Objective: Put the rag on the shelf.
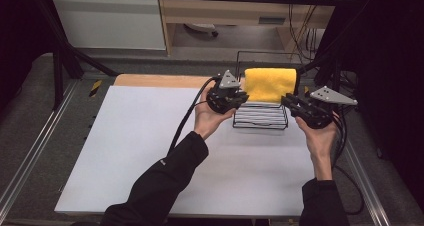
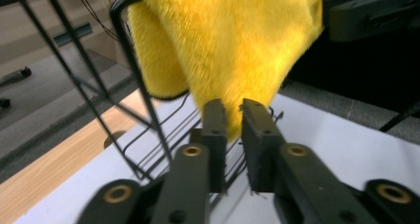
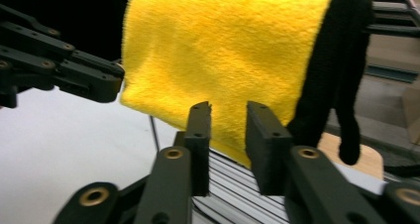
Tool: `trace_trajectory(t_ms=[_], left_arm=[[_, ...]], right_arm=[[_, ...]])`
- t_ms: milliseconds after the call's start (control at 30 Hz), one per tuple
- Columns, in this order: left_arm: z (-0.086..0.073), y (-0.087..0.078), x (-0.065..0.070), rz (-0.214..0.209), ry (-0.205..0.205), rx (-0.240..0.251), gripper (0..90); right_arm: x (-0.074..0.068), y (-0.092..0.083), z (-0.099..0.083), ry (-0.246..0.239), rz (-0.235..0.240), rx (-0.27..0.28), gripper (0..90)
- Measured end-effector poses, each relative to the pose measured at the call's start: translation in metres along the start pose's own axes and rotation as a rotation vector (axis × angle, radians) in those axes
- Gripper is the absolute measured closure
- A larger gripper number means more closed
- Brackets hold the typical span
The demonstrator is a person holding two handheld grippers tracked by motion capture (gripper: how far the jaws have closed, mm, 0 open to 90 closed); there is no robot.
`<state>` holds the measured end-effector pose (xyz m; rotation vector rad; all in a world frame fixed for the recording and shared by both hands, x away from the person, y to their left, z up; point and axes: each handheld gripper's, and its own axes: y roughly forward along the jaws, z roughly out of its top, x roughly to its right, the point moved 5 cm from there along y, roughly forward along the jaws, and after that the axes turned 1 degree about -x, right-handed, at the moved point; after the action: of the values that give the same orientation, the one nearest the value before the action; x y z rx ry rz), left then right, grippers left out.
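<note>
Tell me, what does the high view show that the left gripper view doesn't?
High view: the person's two black sleeves, a hand around the left hand-held gripper and another around the right hand-held gripper, and the whole white table.
Left gripper view: a close look at the left hand-held gripper's two black jaws, a small gap between them, with the cloth's fuzzy edge just past their tips.
Both: the yellow cloth draped over the black wire rack.

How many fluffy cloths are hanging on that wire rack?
2. A fuzzy yellow cloth is draped over the top bar of the black wire rack, and a black fuzzy cloth hangs beside it at one end. More may hide behind them.
</note>
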<state>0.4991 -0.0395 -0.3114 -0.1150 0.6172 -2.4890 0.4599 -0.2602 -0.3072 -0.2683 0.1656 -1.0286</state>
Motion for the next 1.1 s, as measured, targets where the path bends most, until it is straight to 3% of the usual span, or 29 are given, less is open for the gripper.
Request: trace_trajectory(t_ms=[300,467,567,667,833,1100], left_arm=[[-0.034,-0.037,-0.011,0.01,-0.006,-0.059,49.0],[-0.068,-0.057,-0.019,0.009,-0.043,-0.095,30.6],[-0.093,-0.071,-0.025,0.03,-0.051,-0.122,22.2],[-0.117,-0.087,-0.034,0.056,-0.088,-0.127,14.1],[-0.157,-0.114,-0.047,0.088,-0.14,-0.151,7.1],[-0.205,-0.153,-0.06,0.144,-0.197,-0.147,5.8]], right_arm=[[-0.023,-0.006,0.0,0.032,0.073,-0.022,39.1],[-0.037,-0.001,-0.008,0.043,0.108,-0.049,25.1],[-0.045,0.004,-0.016,0.049,0.12,-0.069,18.3],[-0.051,0.009,-0.024,0.049,0.129,-0.09,13.4],[-0.06,0.015,-0.038,0.043,0.143,-0.111,8.4],[-0.067,0.021,-0.07,0.048,0.17,-0.165,5.1]])
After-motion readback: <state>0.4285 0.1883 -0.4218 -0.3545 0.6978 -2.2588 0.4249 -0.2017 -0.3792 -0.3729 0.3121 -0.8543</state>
